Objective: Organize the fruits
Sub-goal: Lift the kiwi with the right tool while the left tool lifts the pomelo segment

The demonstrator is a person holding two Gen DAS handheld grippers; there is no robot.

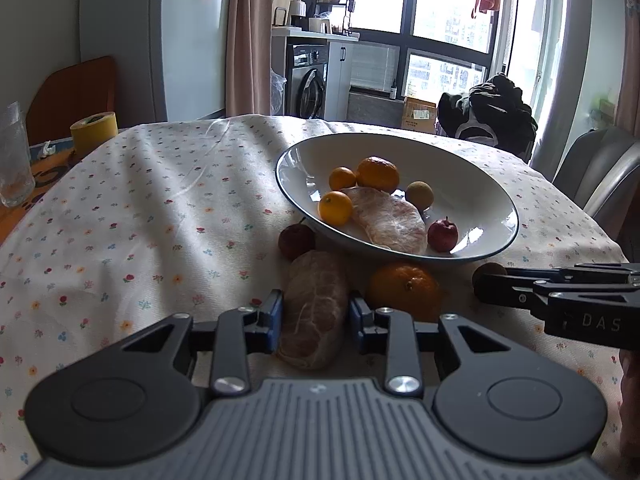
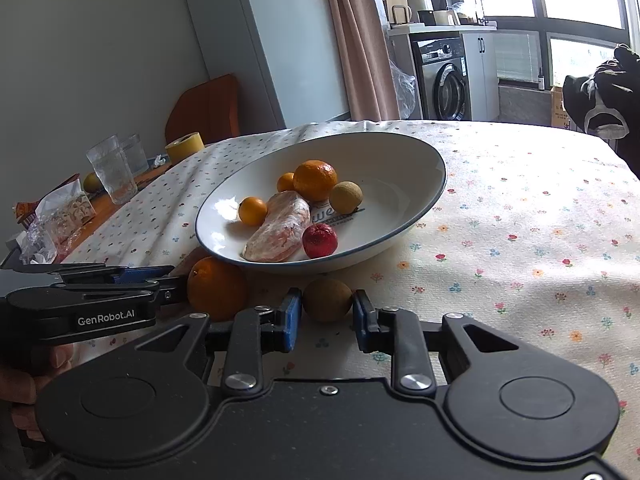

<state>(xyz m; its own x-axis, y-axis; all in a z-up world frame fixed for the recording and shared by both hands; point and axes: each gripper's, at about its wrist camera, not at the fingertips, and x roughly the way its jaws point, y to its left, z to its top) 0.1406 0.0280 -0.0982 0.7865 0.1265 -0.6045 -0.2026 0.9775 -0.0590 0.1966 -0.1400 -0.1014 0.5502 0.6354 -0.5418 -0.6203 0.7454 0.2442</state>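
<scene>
My left gripper (image 1: 314,316) has its jaws around a peeled pomelo segment (image 1: 314,312) lying on the worktop's flowered cloth (image 1: 160,208), pads at its flanks; whether they are pressing in yet I cannot tell. My right gripper (image 2: 326,320) stands released, jaws straddling a small brown longan (image 2: 327,300) without touching it.

The segment is soft, membrane-skinned and tapered, so a hard squeeze could burst it, and a loose one could let it slide out nose-first. The longan is round with a dry, firm shell; an off-centre closing could flick it into the orange (image 2: 216,288) just beside it. The white bowl (image 2: 400,152) sits close ahead, its glazed rim overhanging the loose fruit; a careless lift could knock it. Inside it lie glossy kumquats, an orange, another segment, a longan and a small red fruit.
</scene>
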